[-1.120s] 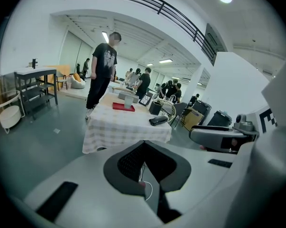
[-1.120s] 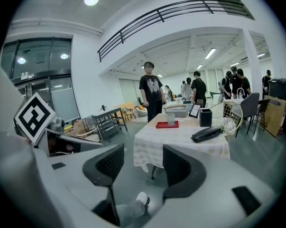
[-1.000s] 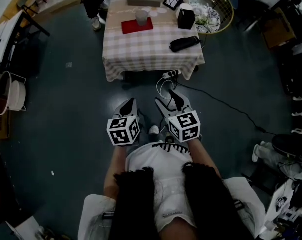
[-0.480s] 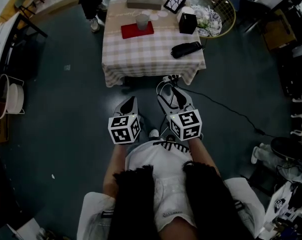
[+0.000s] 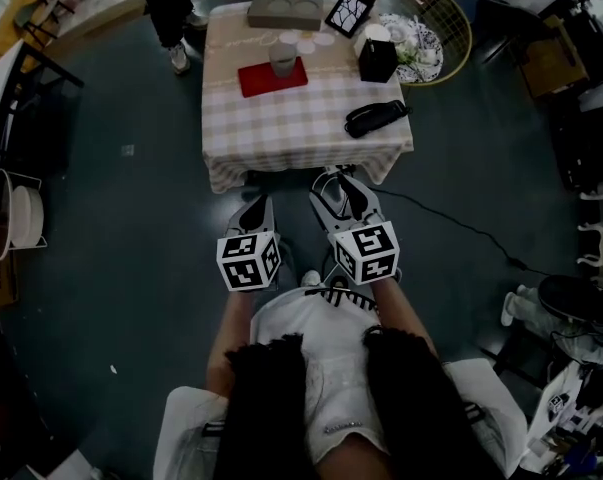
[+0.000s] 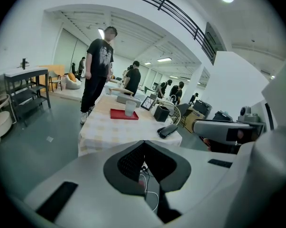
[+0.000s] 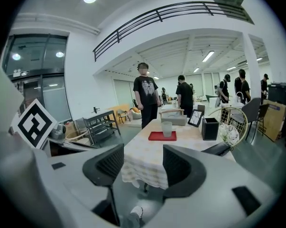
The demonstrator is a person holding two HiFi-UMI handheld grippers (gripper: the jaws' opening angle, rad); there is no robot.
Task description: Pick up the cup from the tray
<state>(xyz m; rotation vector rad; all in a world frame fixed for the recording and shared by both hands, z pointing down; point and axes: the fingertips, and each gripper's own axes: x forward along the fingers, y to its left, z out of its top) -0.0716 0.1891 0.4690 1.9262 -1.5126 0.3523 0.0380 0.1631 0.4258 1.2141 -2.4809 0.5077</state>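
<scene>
While cup (image 5: pixel 282 58) stands on tray (image 5: pixel 253 81) on worktop (image 5: pixel 301 133), L tool (image 5: pixel 258 206) hangs well short, jaws together; R tool (image 5: pixel 338 184) beside it, jaws apart, empty.

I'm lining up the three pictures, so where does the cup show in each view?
Head view: cup near the top edge, left of centre, on the checked table.
Left gripper view: cup just left of centre, mid-height.
Right gripper view: cup right of centre, a little below mid-height.
Shared landmark: the red tray under it.
</scene>
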